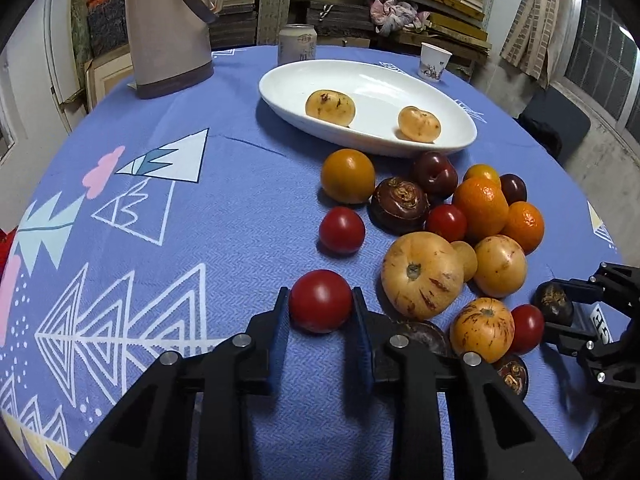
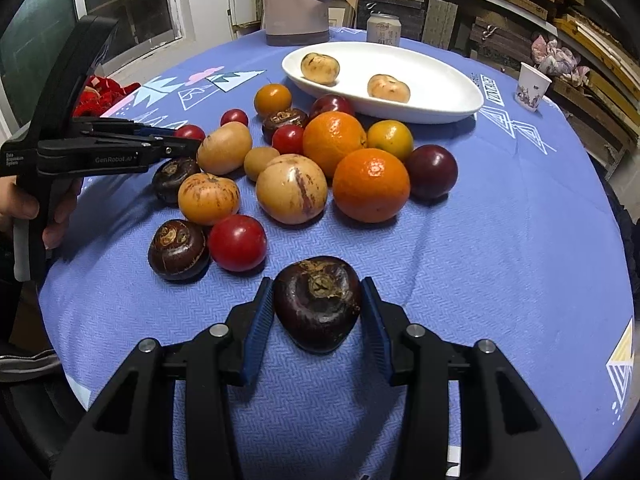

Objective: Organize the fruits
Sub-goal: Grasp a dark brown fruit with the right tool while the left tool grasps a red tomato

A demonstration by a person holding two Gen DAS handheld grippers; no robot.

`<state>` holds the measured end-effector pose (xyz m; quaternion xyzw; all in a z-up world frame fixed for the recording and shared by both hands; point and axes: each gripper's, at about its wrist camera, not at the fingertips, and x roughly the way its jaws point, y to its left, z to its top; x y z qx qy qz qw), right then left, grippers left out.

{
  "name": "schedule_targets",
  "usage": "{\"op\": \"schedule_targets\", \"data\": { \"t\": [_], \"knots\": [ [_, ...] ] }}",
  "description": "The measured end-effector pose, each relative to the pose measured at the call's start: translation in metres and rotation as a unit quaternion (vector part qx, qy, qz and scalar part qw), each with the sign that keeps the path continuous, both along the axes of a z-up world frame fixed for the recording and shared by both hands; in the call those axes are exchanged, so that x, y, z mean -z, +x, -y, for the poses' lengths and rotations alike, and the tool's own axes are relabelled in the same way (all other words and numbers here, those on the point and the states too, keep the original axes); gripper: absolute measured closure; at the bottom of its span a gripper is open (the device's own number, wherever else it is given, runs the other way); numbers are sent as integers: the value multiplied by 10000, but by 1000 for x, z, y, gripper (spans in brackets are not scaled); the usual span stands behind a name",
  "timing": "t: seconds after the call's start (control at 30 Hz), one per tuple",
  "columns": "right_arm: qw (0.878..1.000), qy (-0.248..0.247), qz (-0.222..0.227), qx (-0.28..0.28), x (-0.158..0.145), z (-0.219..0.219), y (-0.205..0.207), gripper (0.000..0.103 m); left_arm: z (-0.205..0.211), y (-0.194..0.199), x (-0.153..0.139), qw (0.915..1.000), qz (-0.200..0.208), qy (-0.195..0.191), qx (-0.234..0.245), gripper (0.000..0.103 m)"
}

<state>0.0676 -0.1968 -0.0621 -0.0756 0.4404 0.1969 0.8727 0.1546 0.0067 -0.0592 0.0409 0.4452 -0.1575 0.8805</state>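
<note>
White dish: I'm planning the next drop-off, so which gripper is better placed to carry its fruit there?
Probably the left gripper: its red tomato has open cloth toward the white dish.

Right tool (image 2: 318, 304) clamped on dark water chestnut (image 2: 317, 302) above blue tablecloth (image 2: 500, 240).

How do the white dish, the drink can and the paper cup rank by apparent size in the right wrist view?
1. white dish
2. drink can and paper cup: they look about alike, so they are left unranked.
</note>
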Motion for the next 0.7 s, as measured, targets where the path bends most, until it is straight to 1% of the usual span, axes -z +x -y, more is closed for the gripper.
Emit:
{"op": "schedule_targets", "data": {
  "t": [0.1,0.2,0.43,0.6,0.7],
  "knots": [
    [9999,134,68,55,-7,7,-1,60,-1,-2,-3,10000,43,-7,-8,73],
    [9996,191,196,81,-18,13,-2,60,0,-6,-11,9998,184,20,60,73],
    [9977,254,619,107,-54,21,1,60,1,-9,-42,9984,543,-64,161,73],
    [9944,282,1004,178,-86,27,14,60,6,2,-63,9971,710,-150,210,73],
    [9919,345,1204,234,-104,29,29,60,11,14,-73,9964,787,-222,238,73]
  ]
}}
